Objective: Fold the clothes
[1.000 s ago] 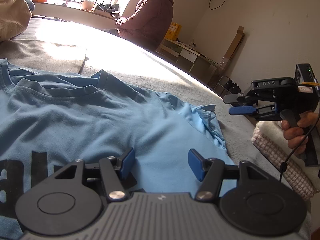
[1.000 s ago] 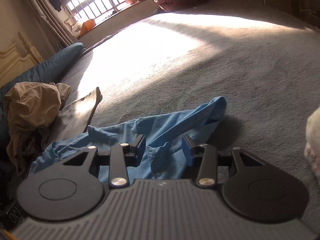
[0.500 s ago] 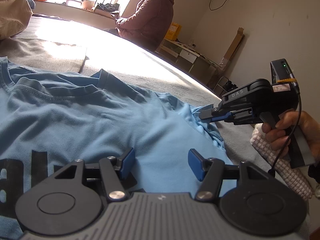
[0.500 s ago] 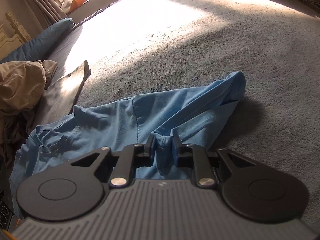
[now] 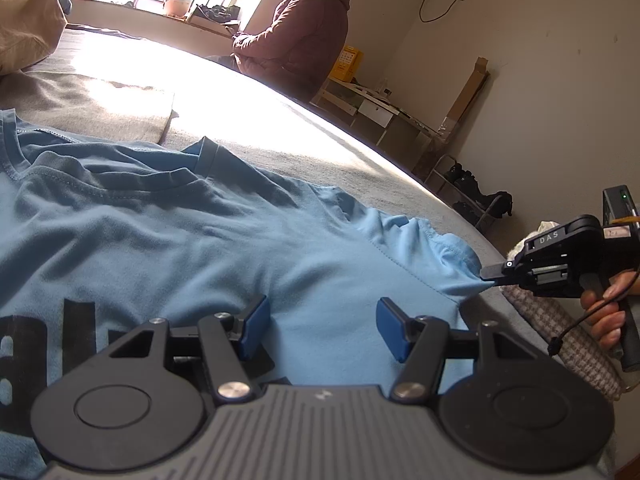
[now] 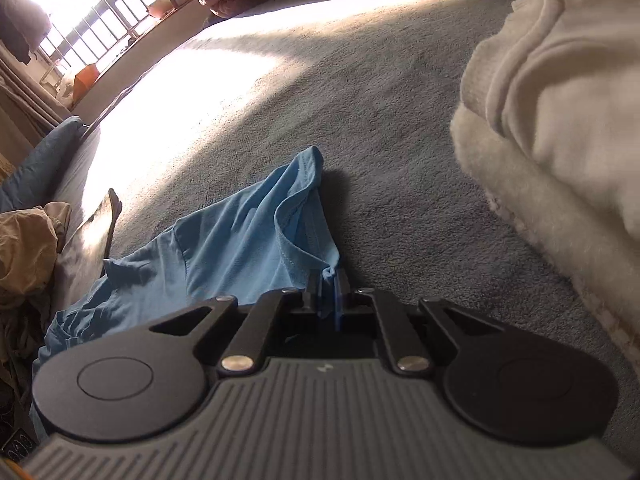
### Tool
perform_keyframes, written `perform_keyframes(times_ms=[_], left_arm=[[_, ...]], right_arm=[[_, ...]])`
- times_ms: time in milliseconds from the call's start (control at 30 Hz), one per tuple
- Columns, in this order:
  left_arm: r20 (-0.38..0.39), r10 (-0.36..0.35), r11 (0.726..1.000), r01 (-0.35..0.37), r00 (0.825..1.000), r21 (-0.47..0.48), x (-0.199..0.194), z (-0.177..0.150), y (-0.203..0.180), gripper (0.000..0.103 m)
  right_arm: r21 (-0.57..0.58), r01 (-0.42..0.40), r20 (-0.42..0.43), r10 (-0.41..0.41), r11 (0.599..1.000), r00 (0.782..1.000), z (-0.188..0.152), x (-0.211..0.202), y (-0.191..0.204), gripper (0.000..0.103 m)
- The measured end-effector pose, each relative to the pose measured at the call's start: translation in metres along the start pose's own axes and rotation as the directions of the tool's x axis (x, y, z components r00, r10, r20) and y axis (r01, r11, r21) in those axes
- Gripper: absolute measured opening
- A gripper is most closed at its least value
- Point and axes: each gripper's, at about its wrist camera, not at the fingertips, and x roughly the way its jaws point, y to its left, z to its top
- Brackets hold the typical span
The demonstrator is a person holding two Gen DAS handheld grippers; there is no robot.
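Observation:
A light blue T-shirt [image 5: 208, 248] with black lettering lies spread on the grey bed [image 5: 280, 128]. My left gripper [image 5: 320, 328] is open, its blue pads just above the shirt's chest. My right gripper [image 6: 329, 294] is shut on the hem of the shirt's sleeve [image 6: 296, 220] and holds it stretched out to the side. In the left wrist view the right gripper [image 5: 490, 274] shows at the right edge, pinching the sleeve [image 5: 440, 256] tip.
A white fluffy garment [image 6: 560, 100] lies on the bed right of the sleeve. A beige garment [image 6: 24, 256] and a blue pillow [image 6: 36, 164] lie at the left. A folded grey cloth [image 5: 100, 112] lies beyond the shirt. A person [image 5: 296, 36] sits at the far bedside.
My right gripper came down onto the sleeve, shut on its hem, and pulled it outward to the right. My left gripper stayed open over the chest.

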Motion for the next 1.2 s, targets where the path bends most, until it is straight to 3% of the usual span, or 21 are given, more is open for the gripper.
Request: perform_keyframes(times_ms=[167, 300, 333, 400, 467, 567, 633, 667, 700, 733, 800, 867, 967, 1067, 1133, 1200], left_arm=[[0.000, -0.001, 1.000, 0.001, 1.000, -0.001, 0.000, 0.000, 0.001, 0.060], [0.000, -0.001, 1.000, 0.001, 1.000, -0.002, 0.001, 0.000, 0.000, 0.060], [-0.001, 0.000, 1.000, 0.000, 1.000, -0.001, 0.001, 0.001, 0.000, 0.060], [-0.001, 0.001, 1.000, -0.001, 1.000, 0.001, 0.000, 0.000, 0.000, 0.060], [0.000, 0.000, 1.000, 0.000, 1.000, 0.000, 0.000, 0.000, 0.000, 0.060], [0.000, -0.002, 1.000, 0.002, 1.000, -0.002, 0.000, 0.000, 0.000, 0.060], [0.000, -0.003, 1.000, 0.003, 1.000, -0.004, 0.000, 0.000, 0.001, 0.060], [0.000, -0.004, 1.000, 0.004, 1.000, -0.004, 0.000, 0.000, 0.001, 0.060], [0.000, -0.003, 1.000, 0.003, 1.000, -0.004, 0.000, 0.000, 0.001, 0.060], [0.000, -0.003, 1.000, 0.003, 1.000, -0.004, 0.000, 0.000, 0.001, 0.060], [-0.001, -0.002, 1.000, 0.002, 1.000, -0.003, 0.000, 0.000, 0.001, 0.060], [-0.001, -0.003, 1.000, 0.003, 1.000, -0.004, 0.000, 0.000, 0.000, 0.060], [-0.001, -0.003, 1.000, 0.003, 1.000, -0.003, 0.000, 0.000, 0.000, 0.060], [0.000, -0.005, 1.000, 0.005, 1.000, -0.006, 0.000, 0.000, 0.001, 0.060], [0.000, -0.008, 1.000, 0.008, 1.000, -0.009, 0.000, 0.000, 0.001, 0.060], [0.001, -0.009, 1.000, 0.009, 1.000, -0.009, 0.000, 0.000, 0.002, 0.060]], right_arm=[[0.044, 0.045, -0.037, -0.043, 0.998, 0.998, -0.009, 0.013, -0.012, 0.006], [-0.042, 0.169, 0.086, -0.165, 0.985, 0.983, -0.004, -0.001, -0.003, 0.010], [-0.068, 0.171, 0.114, -0.162, 0.983, 0.980, -0.002, -0.007, 0.000, 0.010], [-0.144, 0.138, 0.132, -0.119, 0.980, 0.984, -0.001, -0.012, 0.013, 0.010], [-0.259, 0.048, 0.093, -0.024, 0.965, 0.995, -0.005, -0.004, 0.033, 0.010], [-0.435, -0.090, -0.029, 0.086, 0.896, 0.996, -0.015, 0.019, 0.059, 0.008], [-0.568, -0.074, -0.066, 0.045, 0.820, 0.997, -0.026, 0.035, 0.071, 0.008], [-0.576, -0.050, -0.069, 0.013, 0.816, 0.998, -0.026, 0.040, 0.066, 0.008], [-0.575, -0.030, -0.073, -0.015, 0.818, 0.997, -0.024, 0.045, 0.060, 0.007], [-0.522, -0.023, -0.071, -0.016, 0.853, 0.997, -0.014, 0.044, 0.050, 0.005], [-0.442, 0.080, -0.030, -0.104, 0.894, 0.994, 0.003, 0.037, 0.040, 0.007], [-0.451, 0.127, 0.012, -0.137, 0.883, 0.991, 0.012, 0.032, 0.043, 0.010], [-0.493, 0.040, 0.024, -0.033, 0.869, 0.999, 0.019, 0.036, 0.065, 0.010], [-0.502, -0.054, -0.014, 0.054, 0.863, 0.998, 0.021, 0.063, 0.085, 0.008], [-0.487, 0.007, -0.024, -0.021, 0.873, 0.999, 0.027, 0.089, 0.078, 0.007], [-0.437, 0.127, 0.043, -0.120, 0.890, 0.992, 0.043, 0.095, 0.053, 0.001]])
